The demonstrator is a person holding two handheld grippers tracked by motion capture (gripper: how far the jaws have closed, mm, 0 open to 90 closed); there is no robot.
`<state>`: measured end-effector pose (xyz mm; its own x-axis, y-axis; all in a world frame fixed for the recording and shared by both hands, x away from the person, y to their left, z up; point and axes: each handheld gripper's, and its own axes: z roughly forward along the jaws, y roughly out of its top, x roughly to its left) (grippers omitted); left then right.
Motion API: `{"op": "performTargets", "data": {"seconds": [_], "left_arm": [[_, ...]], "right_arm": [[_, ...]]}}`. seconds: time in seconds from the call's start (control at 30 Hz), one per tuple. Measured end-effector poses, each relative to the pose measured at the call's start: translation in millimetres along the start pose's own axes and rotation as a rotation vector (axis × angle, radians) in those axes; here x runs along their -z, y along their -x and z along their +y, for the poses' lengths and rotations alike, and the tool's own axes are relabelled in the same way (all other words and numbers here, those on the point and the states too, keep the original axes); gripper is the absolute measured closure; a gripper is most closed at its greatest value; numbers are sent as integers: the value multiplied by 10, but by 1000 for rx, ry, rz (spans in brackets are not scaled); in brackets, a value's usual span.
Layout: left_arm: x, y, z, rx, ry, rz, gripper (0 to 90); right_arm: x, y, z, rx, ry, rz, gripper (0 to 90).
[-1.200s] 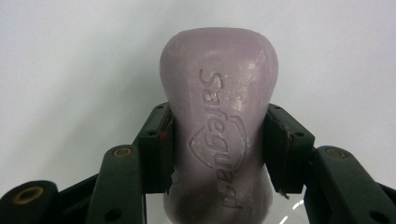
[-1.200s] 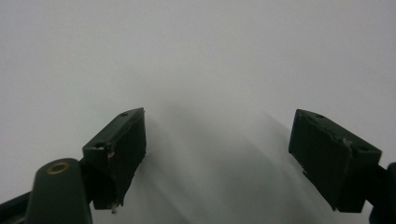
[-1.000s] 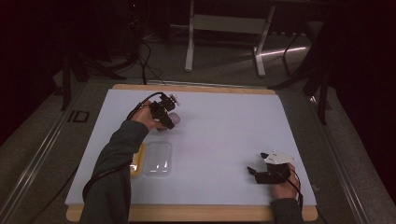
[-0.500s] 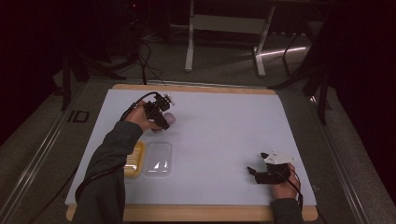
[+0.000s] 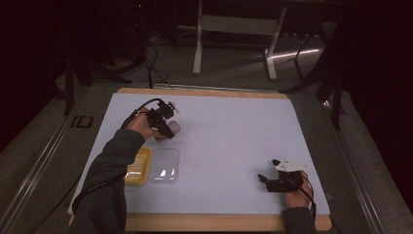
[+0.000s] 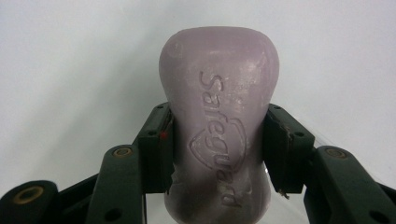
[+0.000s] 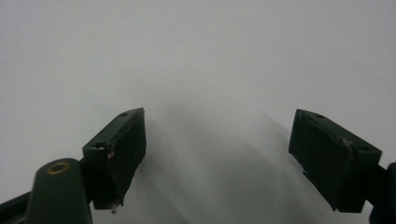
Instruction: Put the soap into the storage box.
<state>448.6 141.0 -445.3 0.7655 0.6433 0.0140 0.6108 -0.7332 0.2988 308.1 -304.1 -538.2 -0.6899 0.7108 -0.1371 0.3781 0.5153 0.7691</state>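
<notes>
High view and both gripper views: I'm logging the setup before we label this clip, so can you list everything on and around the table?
soap: one, pale purple bar with a stamped brand, clamped between the left gripper's fingers, above the mat's left part
yellow tray: one, on the mat near its left front
clear lid: one, see-through, flat on the mat right beside the yellow tray
mat: one, white, covers the table top
table: one, wooden edge shows around the mat
frame: one, pale metal legs on the floor behind the table
left gripper: one, black, shut on the soap
right gripper: one, black, fingers apart, low over the mat's right front
</notes>
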Motion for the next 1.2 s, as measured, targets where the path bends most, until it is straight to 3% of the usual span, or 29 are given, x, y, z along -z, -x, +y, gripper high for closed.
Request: {"op": "performTargets", "data": {"seconds": [0.5, 0.7, 1.2], "left_arm": [[92, 23, -137, 23, 8, 14, 499], [134, 41, -198, 9, 1, 24, 499], [206, 47, -390, 42, 17, 34, 499]], "right_arm": [[0, -3, 1, 1, -1, -2, 187], [1, -3, 0, 1, -1, -2, 187], [3, -5, 1, 2, -2, -3, 187]]}}
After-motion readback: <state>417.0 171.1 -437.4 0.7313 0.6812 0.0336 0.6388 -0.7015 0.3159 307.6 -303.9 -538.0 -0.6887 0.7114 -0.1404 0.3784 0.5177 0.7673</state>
